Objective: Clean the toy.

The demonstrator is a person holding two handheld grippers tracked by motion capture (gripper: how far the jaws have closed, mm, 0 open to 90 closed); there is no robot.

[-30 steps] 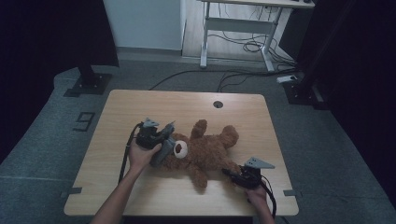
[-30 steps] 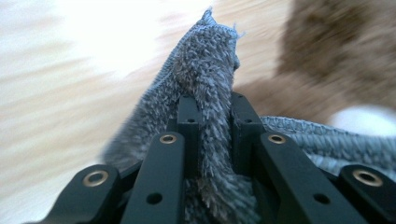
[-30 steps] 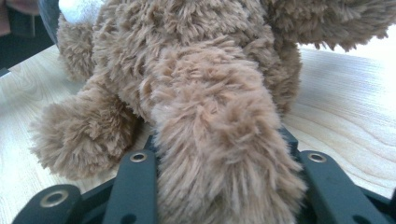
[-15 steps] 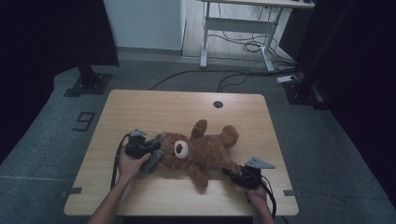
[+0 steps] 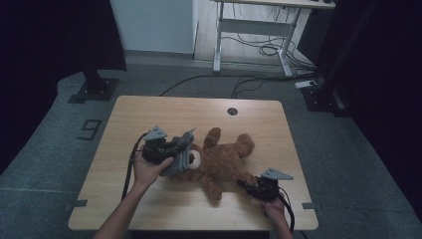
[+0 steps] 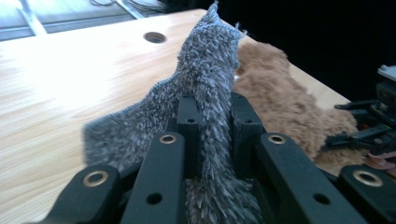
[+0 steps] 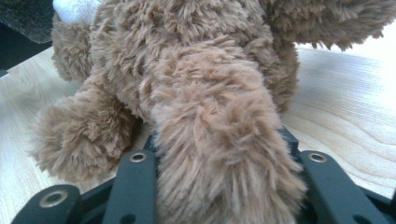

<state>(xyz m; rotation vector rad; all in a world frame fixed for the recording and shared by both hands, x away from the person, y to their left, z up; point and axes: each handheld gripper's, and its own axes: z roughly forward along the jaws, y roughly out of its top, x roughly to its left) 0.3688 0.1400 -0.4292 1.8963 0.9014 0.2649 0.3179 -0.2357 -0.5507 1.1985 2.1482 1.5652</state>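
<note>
A brown teddy bear (image 5: pixel 221 162) lies on its back on the wooden table (image 5: pixel 149 114), head toward the left. My left gripper (image 5: pixel 180 149) is shut on a grey fuzzy cloth (image 5: pixel 183 155), held up right beside the bear's head. In the left gripper view the cloth (image 6: pixel 205 84) rises between the jaws of my left gripper (image 6: pixel 212 100), with the bear (image 6: pixel 280 102) behind it. My right gripper (image 5: pixel 245 184) is shut on the bear's leg (image 7: pixel 215 140), which bulges out between the jaws of my right gripper (image 7: pixel 219 137).
A round cable hole (image 5: pixel 232 110) sits near the table's far edge. Beyond the table stand a white desk frame (image 5: pixel 249 30), loose floor cables (image 5: pixel 259 50) and black stand bases (image 5: pixel 94 89). Bare wood lies to the left of and beyond the bear.
My left gripper, with the grey cloth in it, dipped toward the person and then rose again to the bear's head. The right gripper and the bear's leg kept still.
</note>
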